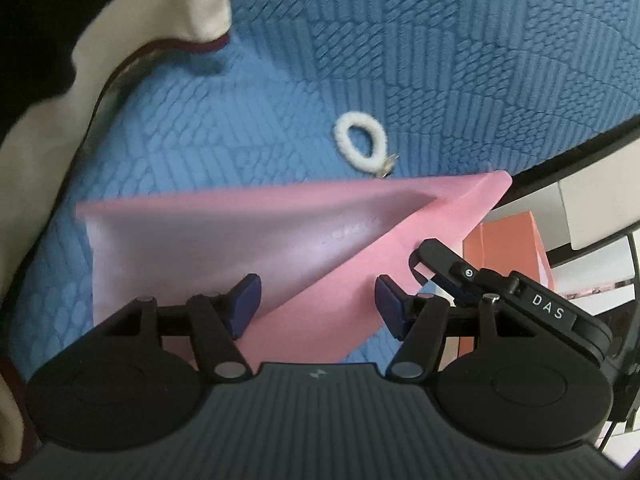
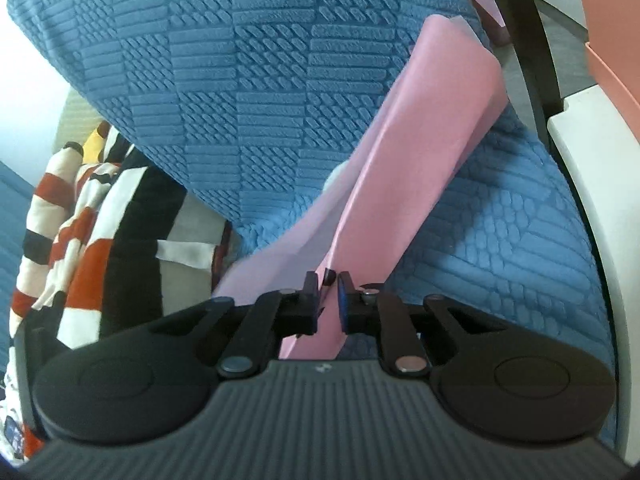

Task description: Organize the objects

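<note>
A pink plastic bag (image 1: 248, 236) lies partly lifted on the blue quilted cover (image 1: 440, 60), its mouth spread into a wide wedge. My left gripper (image 1: 318, 304) is open, and a pink flap of the bag passes between its blue pads without being pinched. My right gripper (image 2: 329, 294) is shut on the bag's edge (image 2: 400, 168). In the left wrist view the right gripper (image 1: 420, 258) clamps the bag's right side. A fluffy white hair tie (image 1: 360, 142) with a small metal charm rests on the cover just beyond the bag.
Cream fabric (image 1: 132, 16) with a dark trim drapes at the left. A red, white and black striped cloth (image 2: 80, 216) lies beside the cover. An orange box (image 1: 508, 248), white furniture (image 2: 580, 152) and a black frame edge (image 2: 532, 40) border the right side.
</note>
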